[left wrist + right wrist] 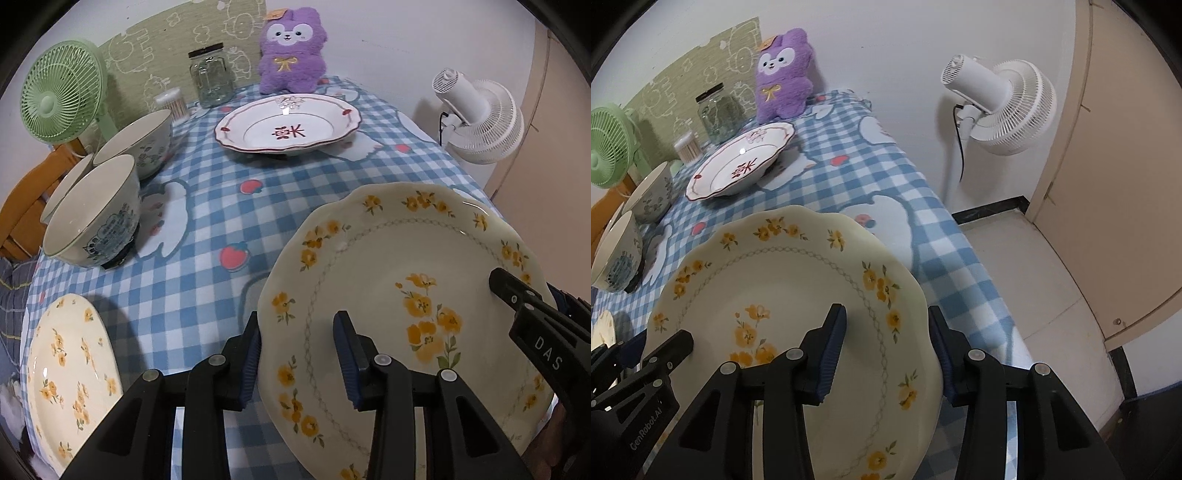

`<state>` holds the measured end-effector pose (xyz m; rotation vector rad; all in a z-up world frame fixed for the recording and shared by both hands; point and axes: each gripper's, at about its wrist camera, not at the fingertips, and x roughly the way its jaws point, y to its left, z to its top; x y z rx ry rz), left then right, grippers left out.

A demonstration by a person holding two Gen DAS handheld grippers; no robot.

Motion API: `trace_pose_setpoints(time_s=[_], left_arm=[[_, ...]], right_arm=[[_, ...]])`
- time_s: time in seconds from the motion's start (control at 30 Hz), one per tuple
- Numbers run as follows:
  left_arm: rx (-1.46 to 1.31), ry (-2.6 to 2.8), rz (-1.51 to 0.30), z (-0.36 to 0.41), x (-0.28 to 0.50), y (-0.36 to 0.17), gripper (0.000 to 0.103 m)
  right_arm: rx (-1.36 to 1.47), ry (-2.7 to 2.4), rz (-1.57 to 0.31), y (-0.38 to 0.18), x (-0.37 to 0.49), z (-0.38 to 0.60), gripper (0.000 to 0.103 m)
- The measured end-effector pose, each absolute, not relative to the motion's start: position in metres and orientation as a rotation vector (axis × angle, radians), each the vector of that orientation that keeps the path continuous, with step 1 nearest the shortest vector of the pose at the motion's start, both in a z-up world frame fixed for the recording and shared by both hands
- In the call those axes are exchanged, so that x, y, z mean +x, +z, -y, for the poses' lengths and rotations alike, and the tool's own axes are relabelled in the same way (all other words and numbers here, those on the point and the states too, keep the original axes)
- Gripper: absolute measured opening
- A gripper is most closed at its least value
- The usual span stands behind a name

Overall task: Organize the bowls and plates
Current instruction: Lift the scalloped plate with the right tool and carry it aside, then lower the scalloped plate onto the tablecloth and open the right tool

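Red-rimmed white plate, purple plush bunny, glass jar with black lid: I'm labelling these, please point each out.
Red-rimmed white plate (288,127), left wrist view, centre well.
Purple plush bunny (291,55), left wrist view, chest.
Glass jar with black lid (211,79), left wrist view, glass body.

Flowered plate (388,280) held over the bench (207,236)
Left gripper (297,358) jaws straddle its left rim; right gripper (517,295) reaches over its right rim.

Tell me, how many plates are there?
3 that I can see. A big yellow-flower plate sits between both tools. A second yellow-flower plate lies at the near left table edge. The red-rimmed plate sits far back, before the purple plush. Others could be hidden.
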<state>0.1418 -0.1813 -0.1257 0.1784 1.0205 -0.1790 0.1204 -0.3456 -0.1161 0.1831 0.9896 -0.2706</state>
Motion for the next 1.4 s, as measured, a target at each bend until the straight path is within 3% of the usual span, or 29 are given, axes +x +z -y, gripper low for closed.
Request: trace_pose_setpoints(time_s=[0.63, 0.67, 0.7, 0.77, 0.87, 1.1, 1.4], left_arm=[[0.174, -0.167, -1.02, 0.181, 0.148, -0.127, 0.04], [0.17, -0.174, -1.023, 0.18, 0.149, -0.127, 0.044], [0.164, -0.183, -1.029, 0.18, 0.15, -0.127, 0.058], [0.147, -0.185, -1.018, 0.177, 0.15, -0.124, 0.076], [0.149, -0.172, -0.982, 0.176, 0.147, -0.116, 0.08], [0.142, -0.152, -0.954, 0.167, 0.142, -0.101, 0.088], [0.136, -0.155, -0.874, 0.15, 0.128, -0.068, 0.09]], right_arm=[[0.222, -0.258, -0.986, -0.119, 0.125, 0.351, 0.049], [0.212, -0.266, -0.979, -0.119, 0.125, 0.35, 0.049], [0.191, -0.275, -0.967, -0.117, 0.125, 0.348, 0.05], [0.138, -0.282, -0.947, -0.111, 0.125, 0.343, 0.069], [0.1, -0.281, -0.893, -0.099, 0.122, 0.337, 0.084], [0.054, -0.258, -0.877, -0.08, 0.122, 0.32, 0.085], [0.043, -0.254, -0.814, -0.046, 0.11, 0.3, 0.085]])
